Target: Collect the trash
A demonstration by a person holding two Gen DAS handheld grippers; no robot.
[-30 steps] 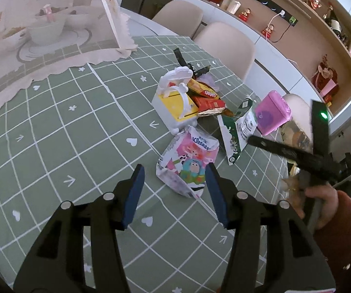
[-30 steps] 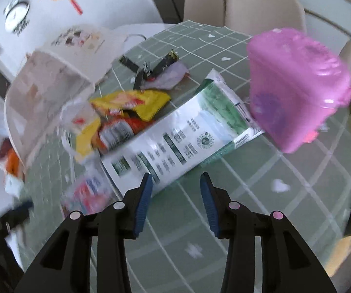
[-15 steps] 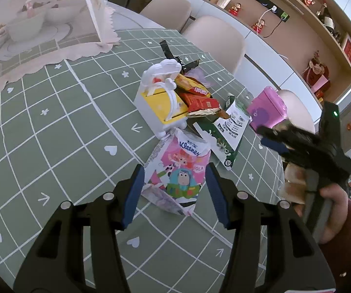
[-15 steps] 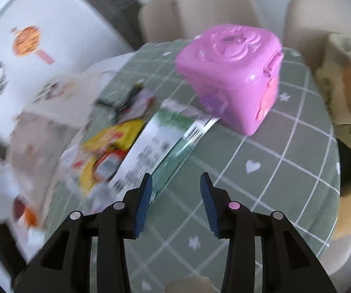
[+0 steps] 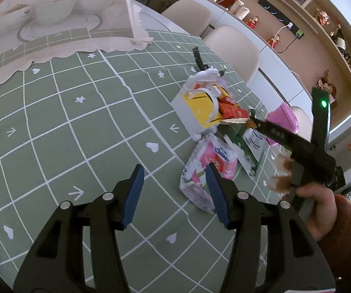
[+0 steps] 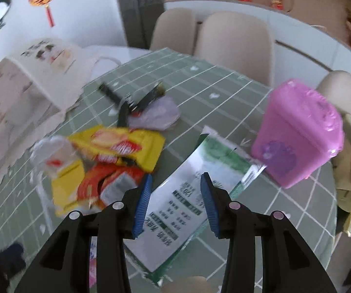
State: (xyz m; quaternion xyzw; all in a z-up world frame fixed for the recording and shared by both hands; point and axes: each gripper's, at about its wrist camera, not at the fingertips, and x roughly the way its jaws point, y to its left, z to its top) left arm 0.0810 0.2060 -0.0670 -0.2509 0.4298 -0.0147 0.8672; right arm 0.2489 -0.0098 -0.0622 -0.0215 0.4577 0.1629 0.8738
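My right tool [image 6: 175,195], blades apart and empty, hangs over the green-and-white wrapper [image 6: 190,195] lying flat on the worktop [image 6: 285,210] just ahead: light, limp, slippery film, so I'd pinch its raised near edge.

Crumpled pink tissue pack [image 5: 209,161], green-white pouch [image 6: 190,195], and yellow wrapper [image 6: 126,146] lie flat, clustered beside the pink bin [image 6: 300,136].
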